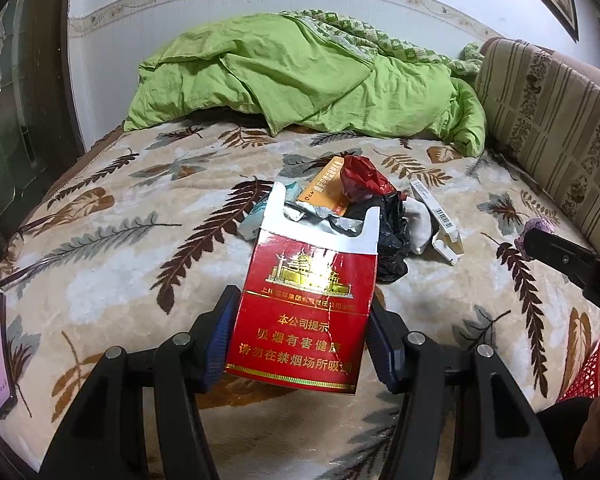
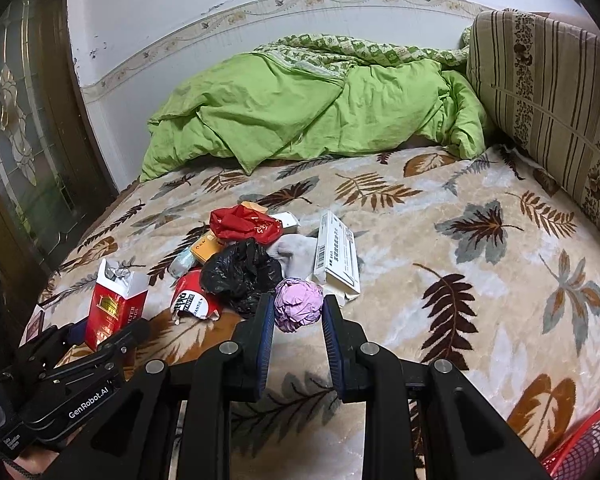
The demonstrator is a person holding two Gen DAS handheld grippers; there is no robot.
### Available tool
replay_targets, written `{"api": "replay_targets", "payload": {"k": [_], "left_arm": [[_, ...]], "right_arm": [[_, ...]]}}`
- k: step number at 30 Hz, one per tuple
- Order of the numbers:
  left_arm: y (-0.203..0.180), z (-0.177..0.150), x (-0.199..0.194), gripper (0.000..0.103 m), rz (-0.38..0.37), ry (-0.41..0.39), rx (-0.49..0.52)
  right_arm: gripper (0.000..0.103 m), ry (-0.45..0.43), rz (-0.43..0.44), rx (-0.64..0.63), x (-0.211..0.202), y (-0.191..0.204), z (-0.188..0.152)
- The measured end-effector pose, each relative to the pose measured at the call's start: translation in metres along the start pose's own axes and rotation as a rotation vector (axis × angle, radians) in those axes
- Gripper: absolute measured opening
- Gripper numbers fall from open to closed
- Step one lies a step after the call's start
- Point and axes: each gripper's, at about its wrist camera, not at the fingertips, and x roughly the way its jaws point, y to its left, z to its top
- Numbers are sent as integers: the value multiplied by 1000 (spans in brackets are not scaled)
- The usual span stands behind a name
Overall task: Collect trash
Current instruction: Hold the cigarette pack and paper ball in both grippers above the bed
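The left gripper is closed on the red cigarette pack, held upright. The right gripper is closed around the crumpled pink paper ball.

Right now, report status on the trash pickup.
Left gripper shut on red cigarette pack. Right gripper shut on crumpled pink paper ball. Remaining trash pile on bed. Red basket near right.

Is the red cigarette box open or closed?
Open. The cigarette box has no lid over its top, and crumpled foil sticks out. Whether cigarettes remain: cannot tell.
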Motion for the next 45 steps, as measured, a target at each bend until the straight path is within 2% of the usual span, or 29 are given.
{"api": "replay_targets", "payload": {"k": [45], "left_arm": [[-5, -1, 0, 58, 8, -1, 6]], "right_arm": [[25, 5, 12, 5, 0, 0, 0]]}}
